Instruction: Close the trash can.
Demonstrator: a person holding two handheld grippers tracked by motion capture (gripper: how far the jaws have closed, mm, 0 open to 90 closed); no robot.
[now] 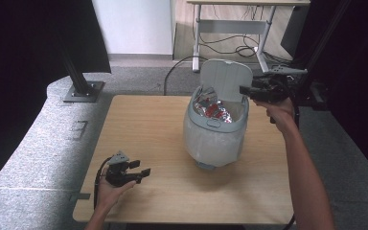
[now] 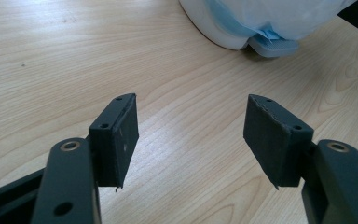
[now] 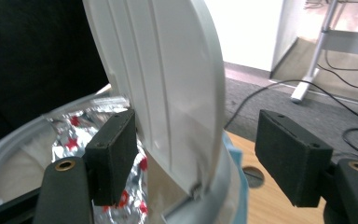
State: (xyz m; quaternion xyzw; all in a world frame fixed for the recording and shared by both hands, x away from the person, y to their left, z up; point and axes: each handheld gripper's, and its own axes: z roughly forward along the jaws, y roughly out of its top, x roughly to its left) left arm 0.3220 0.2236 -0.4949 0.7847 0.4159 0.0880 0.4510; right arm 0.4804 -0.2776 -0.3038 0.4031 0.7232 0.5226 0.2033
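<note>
Foil wrappers [image 1: 214, 109] printed red, lettering unreadable, fill the bin [image 1: 214, 134] mid-table. Right gripper [image 3: 196, 154], jaws apart, straddles its raised lid [image 1: 224, 79]. Left gripper [image 2: 190, 135] gapes over bare table [image 1: 143, 124].

The bin [image 1: 214, 129] stands on the table [image 1: 148, 124], right of centre. Its lid [image 1: 224, 79] stands raised at the far side. Foil packets [image 1: 214, 109] lie inside the bin. The right gripper [image 1: 247, 90] is beside the lid's right edge; the left gripper [image 1: 141, 168] rests near the table's front left.
</note>
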